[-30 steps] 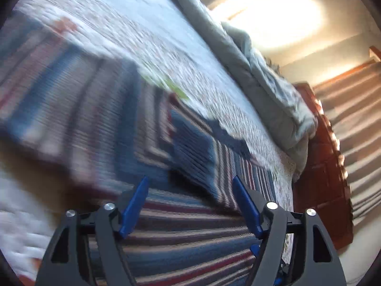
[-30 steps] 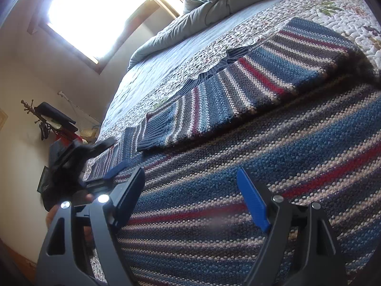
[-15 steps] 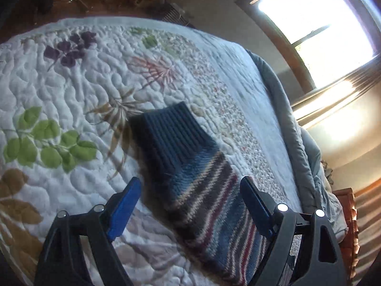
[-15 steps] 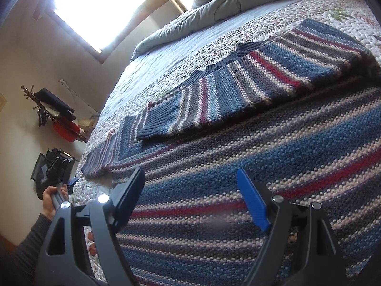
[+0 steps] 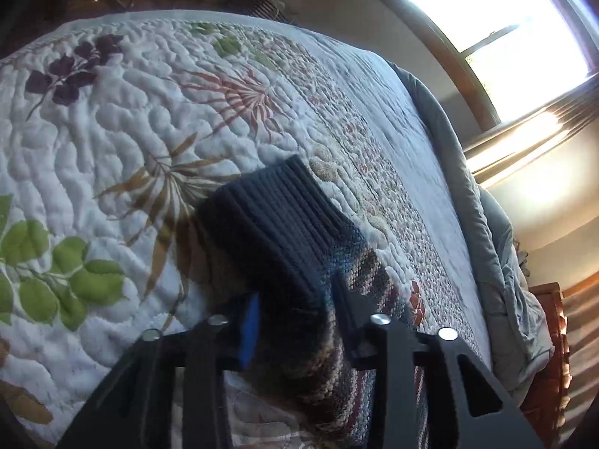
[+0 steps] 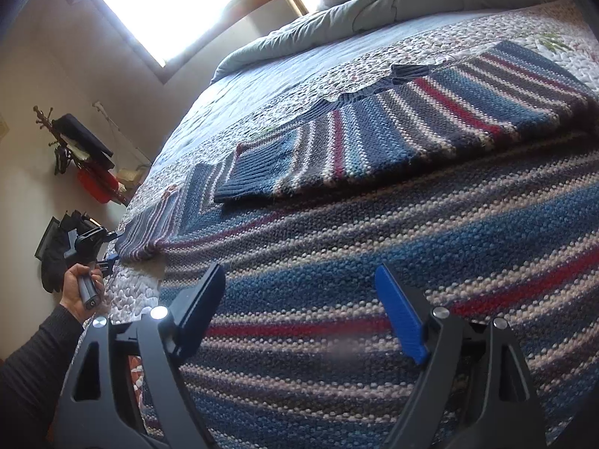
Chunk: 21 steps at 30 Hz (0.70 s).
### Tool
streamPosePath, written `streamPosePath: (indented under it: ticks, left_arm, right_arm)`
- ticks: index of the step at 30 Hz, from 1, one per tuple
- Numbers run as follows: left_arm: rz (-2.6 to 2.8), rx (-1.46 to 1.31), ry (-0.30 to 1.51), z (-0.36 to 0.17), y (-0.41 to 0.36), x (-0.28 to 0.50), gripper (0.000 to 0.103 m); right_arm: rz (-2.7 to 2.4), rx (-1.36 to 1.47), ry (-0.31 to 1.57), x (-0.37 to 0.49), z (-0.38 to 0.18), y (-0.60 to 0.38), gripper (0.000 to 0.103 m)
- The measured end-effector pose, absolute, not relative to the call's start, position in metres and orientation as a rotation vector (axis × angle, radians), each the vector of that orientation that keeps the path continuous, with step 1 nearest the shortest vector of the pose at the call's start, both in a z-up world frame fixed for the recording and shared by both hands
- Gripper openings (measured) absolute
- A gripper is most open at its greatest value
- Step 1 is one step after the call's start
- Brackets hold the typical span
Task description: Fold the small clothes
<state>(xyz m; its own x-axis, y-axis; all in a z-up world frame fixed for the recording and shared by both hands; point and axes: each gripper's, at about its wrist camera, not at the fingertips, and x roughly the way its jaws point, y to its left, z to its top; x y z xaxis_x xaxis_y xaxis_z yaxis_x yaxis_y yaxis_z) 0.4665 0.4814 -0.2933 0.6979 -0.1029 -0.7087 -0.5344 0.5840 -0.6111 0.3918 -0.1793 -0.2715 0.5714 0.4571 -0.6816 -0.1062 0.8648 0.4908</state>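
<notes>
A striped blue, red and cream knit sweater lies spread on the quilted bed. One sleeve is folded across its body. The other sleeve, with a dark navy ribbed cuff, stretches out over the quilt. My left gripper is shut on this sleeve just behind the cuff; it also shows in the right wrist view at the sleeve's end. My right gripper is open and empty, hovering low over the sweater's body.
A white floral quilt covers the bed. A rumpled grey duvet lies along the far side under a bright window. A wooden bed frame stands at the right. A coat rack stands by the wall.
My left gripper swung from over the sweater body out to the free sleeve, moved in over it and closed on it behind the cuff. My right gripper has stayed open and nearly still.
</notes>
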Motion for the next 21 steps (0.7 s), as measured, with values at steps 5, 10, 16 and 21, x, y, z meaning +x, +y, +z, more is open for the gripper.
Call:
streamPosePath:
  ticks: [5,10,16,21]
  left_arm:
    - [0.266,-0.885,0.728,-0.262,0.464,0.455,0.014]
    - [0.220,-0.790,0.670,-0.196,0.424,0.450,0.012]
    - [0.120,-0.690,0.607,-0.102,0.350,0.457,0.012]
    - [0.021,-0.604,0.578,-0.037,0.265,0.466,0.012]
  right_arm:
    - [0.348,0.437,0.916,0.393,-0.273,-0.180,0.082]
    - [0.373,0.456,0.921,0.392,-0.268,-0.184,0.082]
    - [0.404,0.468,0.914,0.391,-0.259,-0.188,0.082]
    - [0.426,0.515,0.911,0.390,-0.249,-0.199,0.082]
